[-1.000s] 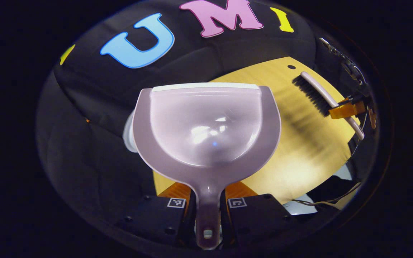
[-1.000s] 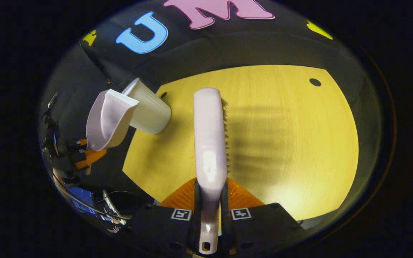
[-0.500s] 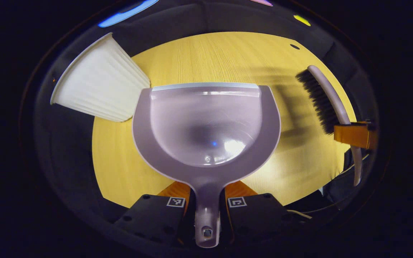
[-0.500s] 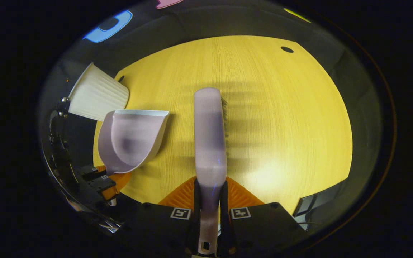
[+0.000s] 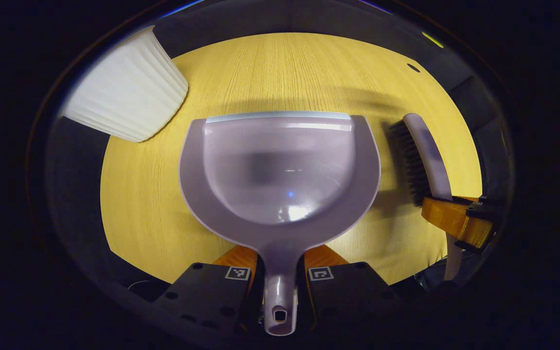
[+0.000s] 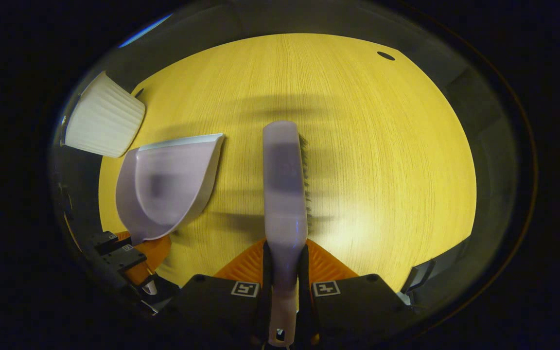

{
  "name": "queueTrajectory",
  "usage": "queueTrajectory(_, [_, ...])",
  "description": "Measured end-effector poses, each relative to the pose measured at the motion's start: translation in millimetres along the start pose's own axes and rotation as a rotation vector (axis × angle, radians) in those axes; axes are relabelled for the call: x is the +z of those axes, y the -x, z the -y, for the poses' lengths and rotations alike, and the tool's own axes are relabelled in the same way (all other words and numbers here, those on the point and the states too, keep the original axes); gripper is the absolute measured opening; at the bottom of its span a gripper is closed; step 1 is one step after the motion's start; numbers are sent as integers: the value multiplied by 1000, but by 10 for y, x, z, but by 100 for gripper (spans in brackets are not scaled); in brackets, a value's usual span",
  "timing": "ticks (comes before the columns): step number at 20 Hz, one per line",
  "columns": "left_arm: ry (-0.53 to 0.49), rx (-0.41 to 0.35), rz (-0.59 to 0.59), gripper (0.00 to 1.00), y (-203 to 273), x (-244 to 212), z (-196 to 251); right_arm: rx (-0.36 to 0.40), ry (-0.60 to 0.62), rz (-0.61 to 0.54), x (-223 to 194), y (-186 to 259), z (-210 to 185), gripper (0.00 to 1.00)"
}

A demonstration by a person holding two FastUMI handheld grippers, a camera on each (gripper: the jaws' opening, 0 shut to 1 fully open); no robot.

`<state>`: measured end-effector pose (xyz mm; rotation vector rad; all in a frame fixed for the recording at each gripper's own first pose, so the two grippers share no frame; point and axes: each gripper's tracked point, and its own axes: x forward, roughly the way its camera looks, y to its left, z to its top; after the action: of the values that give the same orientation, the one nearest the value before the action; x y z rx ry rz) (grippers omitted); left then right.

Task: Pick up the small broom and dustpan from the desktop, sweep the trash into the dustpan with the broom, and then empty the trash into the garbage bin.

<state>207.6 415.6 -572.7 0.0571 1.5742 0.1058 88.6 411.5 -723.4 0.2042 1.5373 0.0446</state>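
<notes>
In the left gripper view the left tongs (image 5: 280,287) sit at 6 o'clock, clenched on the stem of the dustpan (image 5: 280,170), both fingers pressing its handle; the pan's long axis runs straight out toward 12 o'clock, its open lip facing away over the worktop (image 5: 280,68). The pan looks empty. At about 3 o'clock from it, just beside its rim but apart, hangs the broom (image 5: 418,155), bristles turned toward the pan. In the right gripper view the right tongs (image 6: 285,291) are likewise clamped on the broom's handle, the broom running up toward 12 o'clock, with the dustpan at roughly 9 o'clock of it. Farther off, at about 10 o'clock from both tongs, stands the white ribbed garbage bin (image 5: 124,92) at the worktop's edge; the left tongs with the pan are the nearer to it. No trash is visible on the wood, so my judgement is that emptying is likely done.
</notes>
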Motion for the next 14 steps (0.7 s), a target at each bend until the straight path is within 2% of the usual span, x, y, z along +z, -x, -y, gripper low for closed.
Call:
queueTrajectory(4, [-5, -28, -30, 27, -90, 72, 1, -1, -15, -11, -72, -98, -29, 26])
queueTrajectory(5, [-6, -28, -41, 27, -115, 67, -17, 1, -23, -22, -106, -115, -39, 18])
queueTrajectory(6, [-2, -31, -47, 27, -137, 49, -14, -1, -28, -25, -110, -135, -29, 26])
queueTrajectory(11, [-5, -30, -63, 28, -182, 6, -37, -14, -14, -43, -126, -154, -32, 29])
queueTrajectory(12, [-4, -26, -68, 29, -181, -13, -50, -16, -11, -48, -135, -143, -27, 26])
queueTrajectory(13, [-2, -20, -72, 29, -168, -11, -68, -19, -6, -53, -133, -135, -15, 27])
queueTrajectory(14, [-1, -18, -79, 29, -151, -22, -80, -23, -4, -56, -129, -138, -5, 35])
